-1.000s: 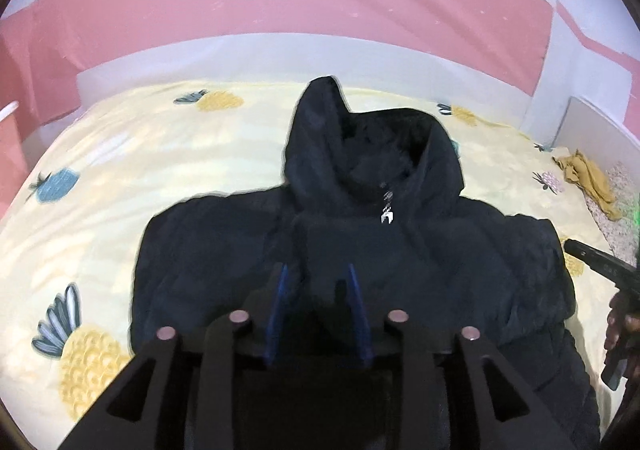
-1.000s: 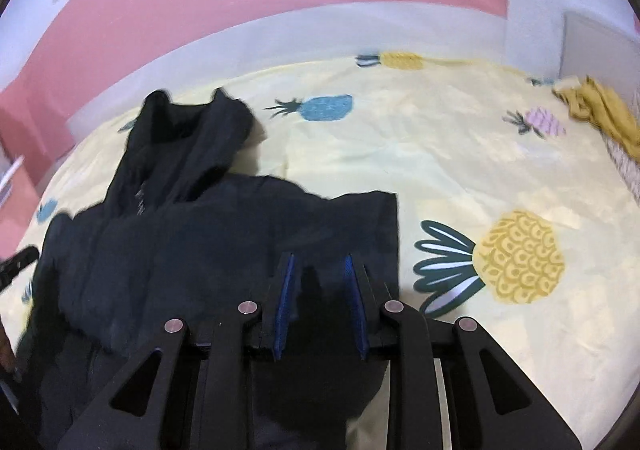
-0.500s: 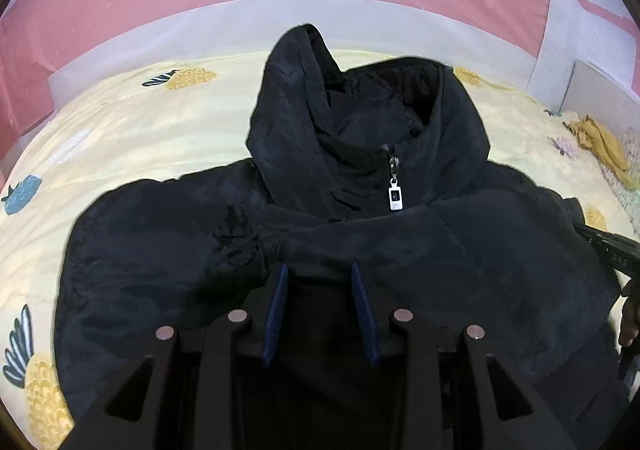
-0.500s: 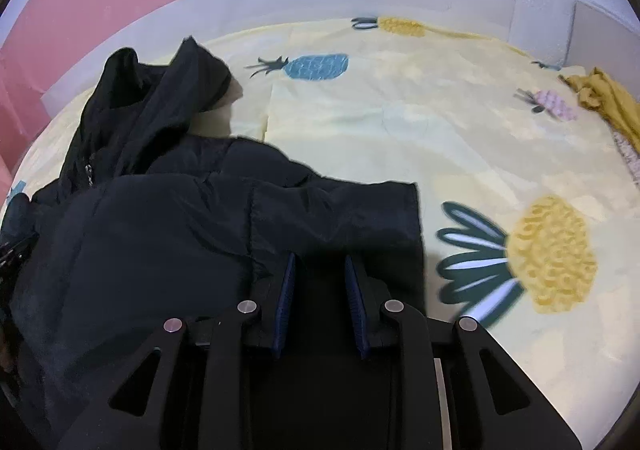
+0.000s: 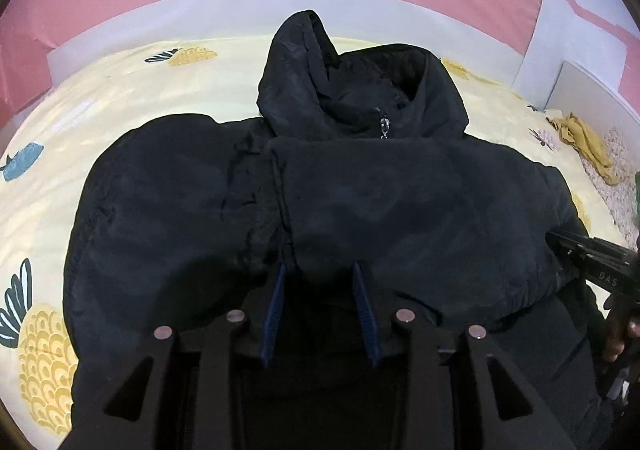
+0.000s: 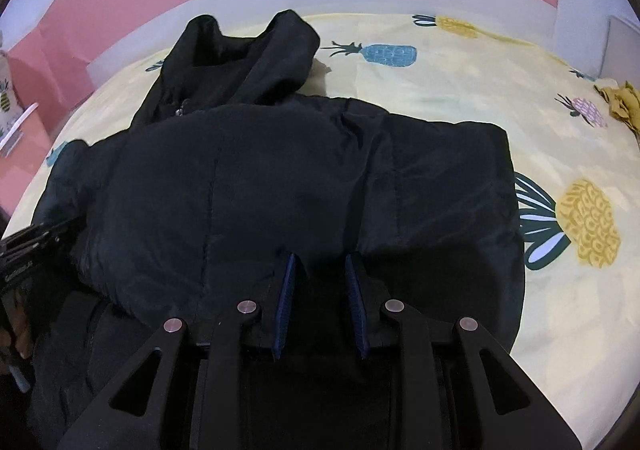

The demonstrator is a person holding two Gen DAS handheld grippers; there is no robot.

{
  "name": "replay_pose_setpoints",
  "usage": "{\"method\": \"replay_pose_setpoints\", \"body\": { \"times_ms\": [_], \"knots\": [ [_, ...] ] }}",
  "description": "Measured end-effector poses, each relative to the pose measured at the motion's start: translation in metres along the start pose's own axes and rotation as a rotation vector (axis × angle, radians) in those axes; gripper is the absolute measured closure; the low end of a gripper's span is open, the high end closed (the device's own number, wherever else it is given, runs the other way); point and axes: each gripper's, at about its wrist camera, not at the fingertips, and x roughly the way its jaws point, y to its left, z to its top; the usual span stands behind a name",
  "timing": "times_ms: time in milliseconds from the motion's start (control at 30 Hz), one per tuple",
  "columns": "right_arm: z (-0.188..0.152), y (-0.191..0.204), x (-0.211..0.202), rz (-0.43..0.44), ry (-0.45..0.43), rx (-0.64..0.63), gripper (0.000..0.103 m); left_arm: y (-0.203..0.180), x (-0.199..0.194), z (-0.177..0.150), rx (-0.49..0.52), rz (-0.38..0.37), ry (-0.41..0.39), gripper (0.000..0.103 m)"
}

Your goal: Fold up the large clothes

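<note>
A large black hooded jacket [image 5: 360,202] lies on the bed, hood [image 5: 352,90] toward the far wall, zipper pull showing at the collar. Its lower part is folded up over the chest. My left gripper [image 5: 320,270] is shut on the folded fabric near the middle. My right gripper [image 6: 320,260] is shut on the same jacket [image 6: 260,186] at the fold's right part. The right gripper also shows at the right edge of the left wrist view [image 5: 592,262], and the left gripper at the left edge of the right wrist view [image 6: 28,250].
The bed has a yellow sheet with pineapple prints [image 6: 480,98]. A yellow cloth [image 5: 580,138] lies at the far right near a white board. A pink wall and white headboard [image 5: 200,10] stand behind the bed.
Both grippers have carried the jacket's lower part forward toward the hood, and the folded layer now covers the chest up to the collar.
</note>
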Motion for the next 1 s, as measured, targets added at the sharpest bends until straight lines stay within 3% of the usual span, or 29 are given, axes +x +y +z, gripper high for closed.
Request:
{"method": "replay_pose_setpoints", "body": {
  "times_ms": [233, 533, 667, 833, 1000],
  "knots": [
    [-0.003, 0.009, -0.059, -0.021, -0.053, 0.037, 0.072, -0.006, -0.052, -0.010, -0.019, 0.022, -0.006, 0.066],
    [-0.026, 0.044, -0.185, 0.030, -0.245, -0.011, 0.071, -0.027, -0.157, -0.035, -0.006, -0.035, -0.122, 0.066],
    [-0.039, 0.049, -0.223, 0.035, -0.273, 0.030, 0.071, -0.035, -0.190, -0.046, -0.004, -0.056, -0.148, 0.066],
    [-0.054, 0.062, -0.254, 0.045, -0.295, 0.064, 0.070, -0.040, -0.226, -0.063, 0.002, -0.077, -0.186, 0.063],
    [-0.067, 0.076, -0.253, 0.060, -0.292, 0.017, 0.070, -0.047, -0.242, -0.071, 0.014, -0.090, -0.202, 0.062]
  ]
}}
